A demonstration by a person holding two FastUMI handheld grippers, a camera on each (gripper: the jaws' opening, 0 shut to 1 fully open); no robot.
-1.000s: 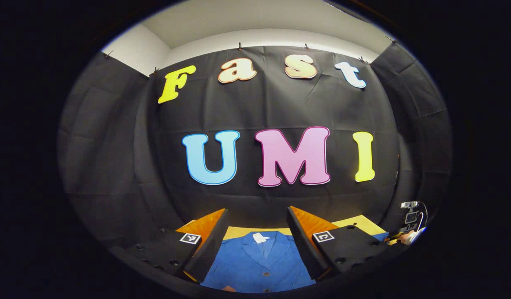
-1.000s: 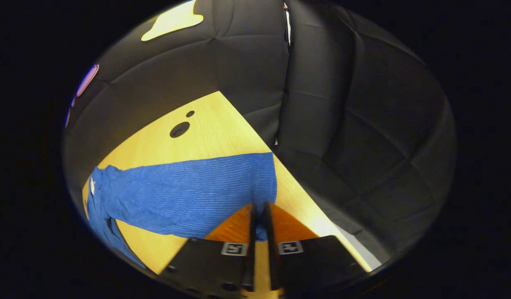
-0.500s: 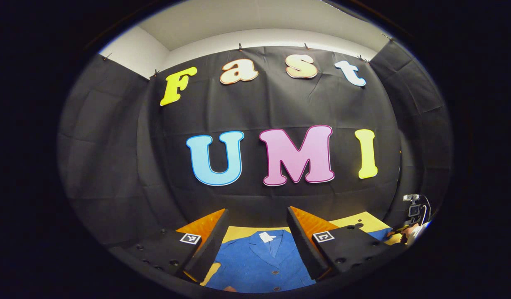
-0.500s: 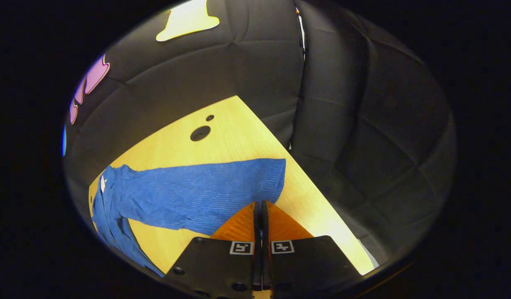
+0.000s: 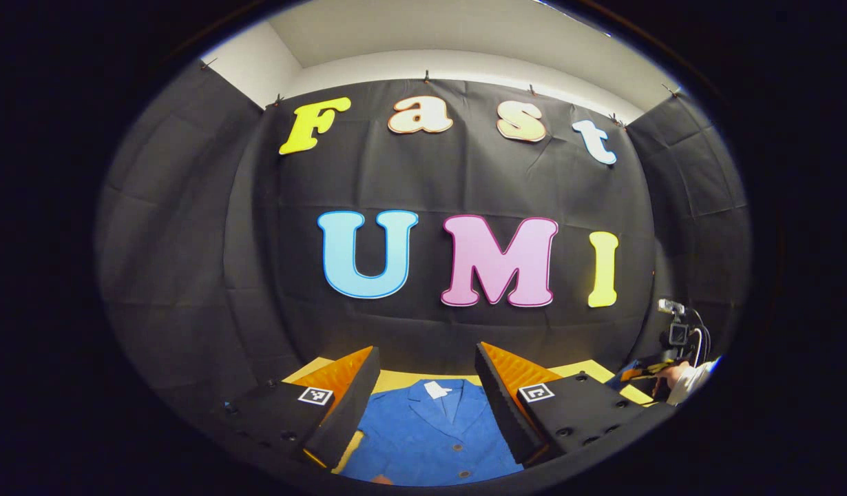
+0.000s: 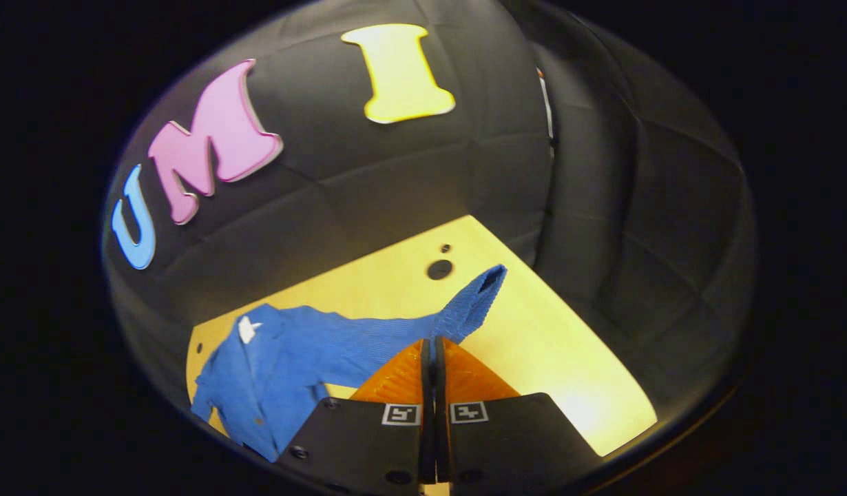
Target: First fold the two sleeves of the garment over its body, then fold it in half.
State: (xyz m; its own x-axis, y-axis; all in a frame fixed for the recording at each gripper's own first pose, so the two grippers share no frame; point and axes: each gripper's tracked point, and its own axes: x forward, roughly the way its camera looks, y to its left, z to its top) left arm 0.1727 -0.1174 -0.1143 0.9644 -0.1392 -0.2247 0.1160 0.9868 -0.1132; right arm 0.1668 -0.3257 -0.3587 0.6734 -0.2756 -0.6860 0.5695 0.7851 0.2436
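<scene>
A blue button-up jacket (image 5: 430, 434) lies front side up on the yellow table (image 5: 396, 380), with its collar and white tag toward the wall. My left gripper (image 5: 427, 353) hovers open over the collar area with nothing between its fingers. In the right gripper view the jacket's body (image 6: 258, 365) lies at the lower left. One sleeve (image 6: 465, 310) rises off the table to my right gripper (image 6: 431, 341), which is shut on it near the cuff. The cuff sticks up past the fingertips. In the left gripper view, far right, a hand holds the right gripper (image 5: 661, 372).
The table top (image 6: 554, 344) has two round holes (image 6: 439, 269) near its far corner, beside the lifted cuff. Its right edge runs diagonally close to the black cloth wall. Bare table lies right of the sleeve.
My right gripper closed fully on the sleeve and lifted it off the table, tilting upward; the flat sleeve now hangs raised. The left gripper stayed open and shifted only slightly.
</scene>
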